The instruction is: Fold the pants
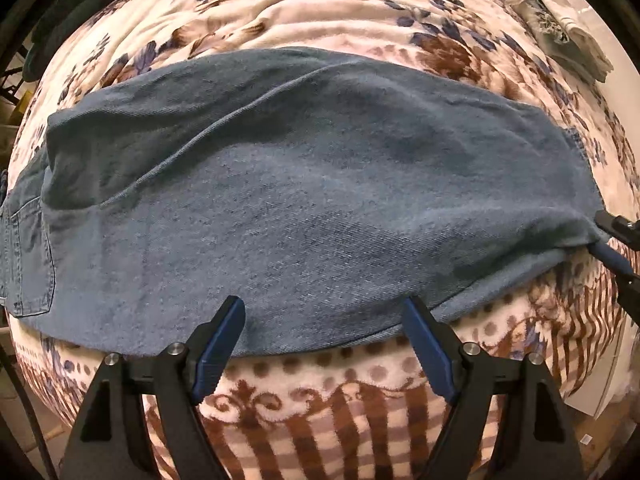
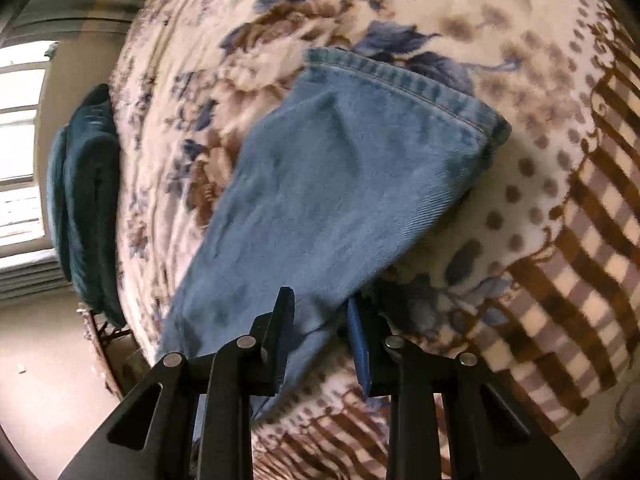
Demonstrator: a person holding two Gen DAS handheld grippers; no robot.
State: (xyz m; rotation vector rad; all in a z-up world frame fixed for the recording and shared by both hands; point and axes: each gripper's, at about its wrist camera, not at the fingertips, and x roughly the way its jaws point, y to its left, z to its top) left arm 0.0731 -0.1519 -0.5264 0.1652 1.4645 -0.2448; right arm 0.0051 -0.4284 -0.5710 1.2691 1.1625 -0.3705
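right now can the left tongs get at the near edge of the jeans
Probably yes. The left tongs hang open right over the near edge of the jeans, nothing lying between. The right tongs grip the leg off at the far right end, clear of that spot.

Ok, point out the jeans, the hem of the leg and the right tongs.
jeans (image 1: 304, 184), left wrist view, middle of the denim.
hem (image 2: 404, 78), right wrist view, stitched band at the leg's end.
right tongs (image 2: 320, 320), right wrist view, between the tips, closed on denim.
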